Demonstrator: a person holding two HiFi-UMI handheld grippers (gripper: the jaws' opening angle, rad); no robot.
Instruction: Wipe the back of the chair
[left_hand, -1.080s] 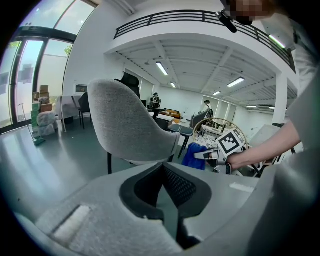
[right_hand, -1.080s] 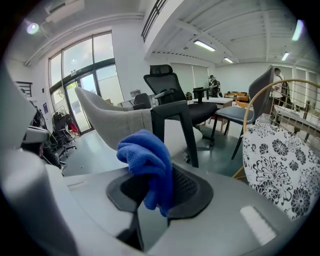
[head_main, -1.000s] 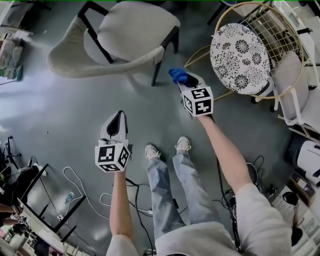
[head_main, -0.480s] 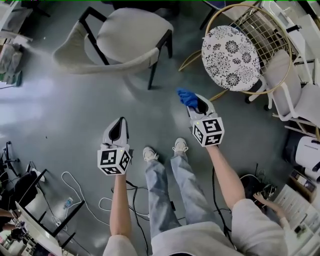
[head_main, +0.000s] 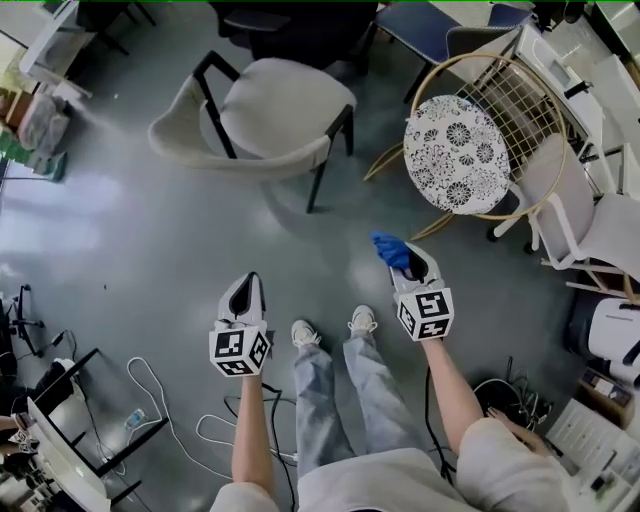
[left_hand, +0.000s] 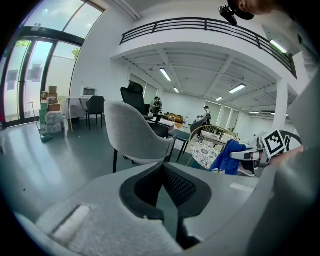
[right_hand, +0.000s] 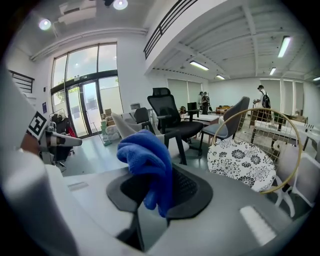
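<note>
Chair (head_main: 285, 110): pale grey fabric shell with a curved wraparound back and black angular legs. It stands on a smooth, glossy grey floor (head_main: 120, 230).

Right claw (head_main: 408, 260): clamped on a blue cloth (head_main: 388, 247), soft-piled, bunched in folds above the jaws.

Left claw (head_main: 247, 284): jaws pressed together, nothing between the ribbed black pads.

The chair stands ahead of both claws, well apart from the cloth, its curved back turned toward them. To its right is a gold wire chair (head_main: 520, 95) with a round floral cushion.
</note>
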